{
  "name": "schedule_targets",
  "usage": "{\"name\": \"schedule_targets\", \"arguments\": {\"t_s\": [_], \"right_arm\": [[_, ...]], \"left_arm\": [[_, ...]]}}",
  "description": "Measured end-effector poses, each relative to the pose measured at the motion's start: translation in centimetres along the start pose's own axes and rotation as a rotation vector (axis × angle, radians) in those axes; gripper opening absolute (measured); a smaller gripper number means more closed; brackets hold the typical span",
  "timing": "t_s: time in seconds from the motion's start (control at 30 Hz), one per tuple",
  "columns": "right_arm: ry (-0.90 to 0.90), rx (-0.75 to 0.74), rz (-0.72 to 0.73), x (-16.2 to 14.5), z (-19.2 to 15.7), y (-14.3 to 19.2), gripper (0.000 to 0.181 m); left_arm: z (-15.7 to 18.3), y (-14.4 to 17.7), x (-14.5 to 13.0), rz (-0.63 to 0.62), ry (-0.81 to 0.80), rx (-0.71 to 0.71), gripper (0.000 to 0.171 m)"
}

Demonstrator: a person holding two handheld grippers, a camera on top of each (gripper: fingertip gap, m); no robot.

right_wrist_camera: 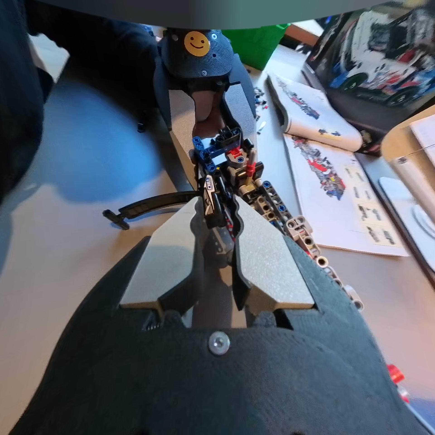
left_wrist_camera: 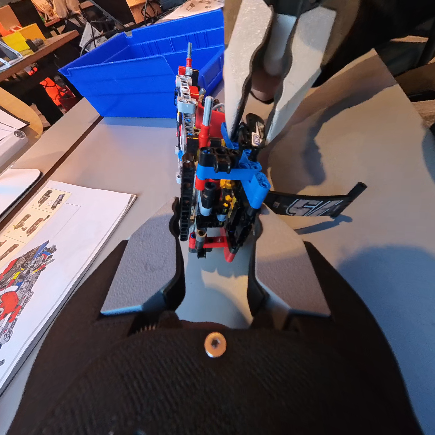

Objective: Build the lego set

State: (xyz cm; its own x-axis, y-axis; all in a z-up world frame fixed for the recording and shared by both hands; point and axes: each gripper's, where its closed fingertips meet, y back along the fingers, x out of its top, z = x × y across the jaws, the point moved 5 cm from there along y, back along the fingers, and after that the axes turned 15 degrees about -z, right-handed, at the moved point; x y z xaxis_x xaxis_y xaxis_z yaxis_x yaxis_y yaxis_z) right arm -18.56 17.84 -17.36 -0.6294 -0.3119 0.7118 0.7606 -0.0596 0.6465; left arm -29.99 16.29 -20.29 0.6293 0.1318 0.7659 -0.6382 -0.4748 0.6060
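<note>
A long Lego Technic model (left_wrist_camera: 211, 164) in red, blue, black and grey stands on edge on the grey table (left_wrist_camera: 117, 153). My left gripper (left_wrist_camera: 217, 214) is shut on its near end. My right gripper (left_wrist_camera: 250, 138) comes down from above and is shut on a small black stickered piece (left_wrist_camera: 254, 131) on the model's right side. In the right wrist view, my right gripper (right_wrist_camera: 216, 204) clamps that piece (right_wrist_camera: 210, 197) against the model (right_wrist_camera: 235, 169). The left gripper (right_wrist_camera: 211, 150), with a yellow smiley sticker, holds the far end.
A black curved panel (left_wrist_camera: 313, 204) with a sticker lies on the table right of the model; it also shows in the right wrist view (right_wrist_camera: 150, 204). A blue bin (left_wrist_camera: 141, 77) stands behind. An open instruction booklet (left_wrist_camera: 58, 235) (right_wrist_camera: 329, 188), a set box (right_wrist_camera: 376, 58) and a green bin (right_wrist_camera: 254, 44) flank the work. Across from one pair of fingers to the other is roughly 5 cm.
</note>
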Motion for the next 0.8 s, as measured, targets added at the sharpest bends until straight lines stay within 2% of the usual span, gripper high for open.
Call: {"name": "schedule_targets", "arguments": {"t_s": [0.13, 0.27, 0.37, 0.53, 0.67, 0.8], "right_arm": [[0.028, 0.027, -0.052, 0.2, 0.6, 0.0, 0.02], [0.202, -0.032, -0.098, 0.0, 0.6, -0.1, 0.02], [0.318, -0.085, -0.081, -0.2, 0.5, -0.2, 0.02], [0.257, -0.001, 0.01, -0.4, 1.0, -0.4, 0.019], [0.279, 0.017, -0.014, -0.7, 1.1, -1.0, 0.016], [0.287, -0.05, -0.032, -0.4, 1.1, -0.9, 0.016]], "left_arm": [[-0.2, 0.0, 0.0, -0.001, 0.016, 0.013, 0.059], [-0.2, -0.1, 0.0, -0.008, 0.003, 0.032, 0.059], [-0.1, 0.0, -0.1, -0.009, -0.017, 0.032, 0.059], [-0.2, 0.0, -0.1, 0.0, -0.027, 0.013, 0.059], [-0.2, 0.1, -0.2, 0.001, -0.065, 0.002, 0.059], [-0.4, 0.1, -0.2, 0.004, -0.039, -0.003, 0.059]]}}
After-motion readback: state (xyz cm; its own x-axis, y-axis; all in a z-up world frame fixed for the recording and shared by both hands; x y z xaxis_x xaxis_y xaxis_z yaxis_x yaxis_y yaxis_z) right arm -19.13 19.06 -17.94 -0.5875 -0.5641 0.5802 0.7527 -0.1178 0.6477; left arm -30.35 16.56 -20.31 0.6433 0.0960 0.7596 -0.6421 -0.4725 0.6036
